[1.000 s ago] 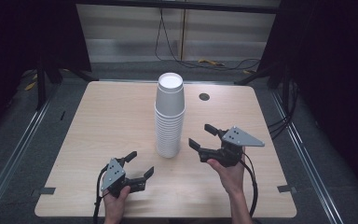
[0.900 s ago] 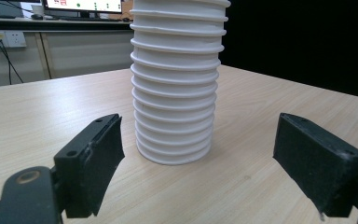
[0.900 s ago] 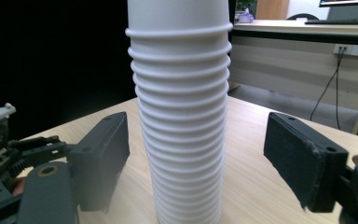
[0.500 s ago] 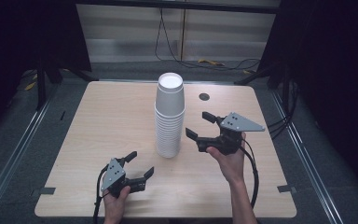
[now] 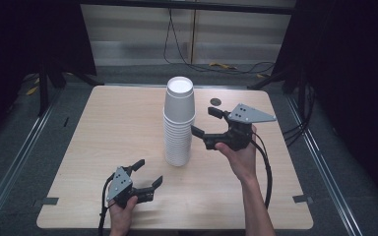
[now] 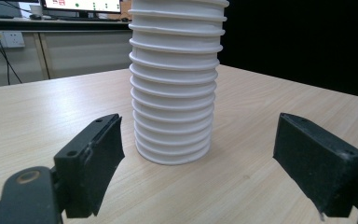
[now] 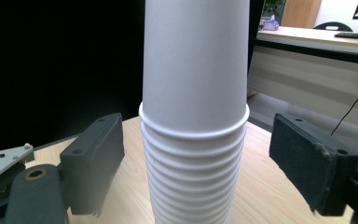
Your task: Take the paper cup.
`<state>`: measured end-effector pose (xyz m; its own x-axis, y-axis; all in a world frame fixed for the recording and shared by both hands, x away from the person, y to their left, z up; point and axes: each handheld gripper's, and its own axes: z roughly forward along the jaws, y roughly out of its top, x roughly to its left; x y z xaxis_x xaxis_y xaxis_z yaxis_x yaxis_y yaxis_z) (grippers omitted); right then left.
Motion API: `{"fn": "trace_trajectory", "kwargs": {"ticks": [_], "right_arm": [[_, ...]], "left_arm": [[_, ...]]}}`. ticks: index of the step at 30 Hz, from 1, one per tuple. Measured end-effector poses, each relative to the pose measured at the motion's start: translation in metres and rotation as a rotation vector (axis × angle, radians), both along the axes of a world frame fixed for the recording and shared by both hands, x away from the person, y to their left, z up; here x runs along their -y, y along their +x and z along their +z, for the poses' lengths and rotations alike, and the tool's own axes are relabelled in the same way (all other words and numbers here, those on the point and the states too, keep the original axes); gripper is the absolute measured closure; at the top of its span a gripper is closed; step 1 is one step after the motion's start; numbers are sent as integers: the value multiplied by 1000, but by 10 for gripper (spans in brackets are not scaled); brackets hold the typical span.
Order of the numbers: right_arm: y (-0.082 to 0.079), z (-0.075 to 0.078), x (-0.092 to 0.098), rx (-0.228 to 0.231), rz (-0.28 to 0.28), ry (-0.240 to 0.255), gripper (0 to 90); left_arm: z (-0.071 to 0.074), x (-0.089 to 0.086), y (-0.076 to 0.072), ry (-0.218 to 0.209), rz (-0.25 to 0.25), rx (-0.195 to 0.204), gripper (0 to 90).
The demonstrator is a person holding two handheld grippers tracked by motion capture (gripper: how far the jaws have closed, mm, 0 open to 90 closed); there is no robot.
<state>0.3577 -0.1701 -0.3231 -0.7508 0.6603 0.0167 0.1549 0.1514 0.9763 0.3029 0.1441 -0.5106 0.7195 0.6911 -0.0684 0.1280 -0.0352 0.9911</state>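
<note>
White cup stack [image 5: 179, 123] between spread right claw [image 5: 205, 122], untouched; left claw [image 5: 147, 173] spread, empty.

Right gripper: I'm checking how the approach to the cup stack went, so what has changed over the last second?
The right gripper has risen beside the stack of paper cups and moved in toward its upper part, fingers open on either side of the top cup, not yet pressing. Nothing was grasped or released. The left gripper stayed low on the table, open, and the stack did not move.
</note>
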Motion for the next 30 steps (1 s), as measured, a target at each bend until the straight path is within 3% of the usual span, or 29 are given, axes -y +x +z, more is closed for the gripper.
{"fn": "trace_trajectory", "kwargs": {"ticks": [10,15,18,30], "right_arm": [[18,21,-4,-20,51,-24,181],[25,30,-10,-41,71,-63,180],[32,36,-17,-53,66,-114,180],[47,53,-27,-84,106,-166,200]], "left_arm": [[0,0,0,1,-5,-1,157],[0,0,0,0,-6,0,157],[0,0,0,1,-6,1,157],[0,0,0,1,-5,3,156]]}}
